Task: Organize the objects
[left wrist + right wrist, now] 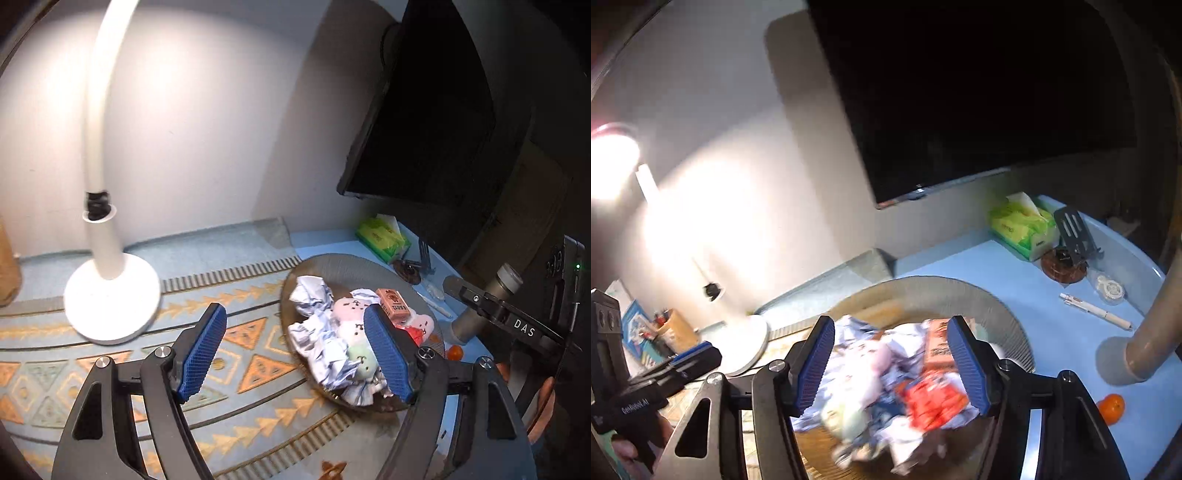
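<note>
A round brown tray (pixel 332 264) sits on the table and holds crumpled paper (pixel 314 295), soft pastel plush toys (pixel 349 308), a small orange box (pixel 394 303) and a red packet (pixel 932 402). My left gripper (pixel 299 354) is open and empty above the patterned mat (pixel 255 369), its right finger over the tray's near side. My right gripper (pixel 892 363) is open and empty just above the pile in the tray (pixel 960 291). The right gripper also shows at the right of the left wrist view (pixel 454 286).
A white desk lamp (pixel 110 291) stands left of the tray. A dark monitor (pixel 960 92) hangs behind. On the blue table: green tissue pack (pixel 1021 225), pen (pixel 1097 310), small orange (pixel 1112 408), grey tube (pixel 1145 347), dark spatula (pixel 1071 225).
</note>
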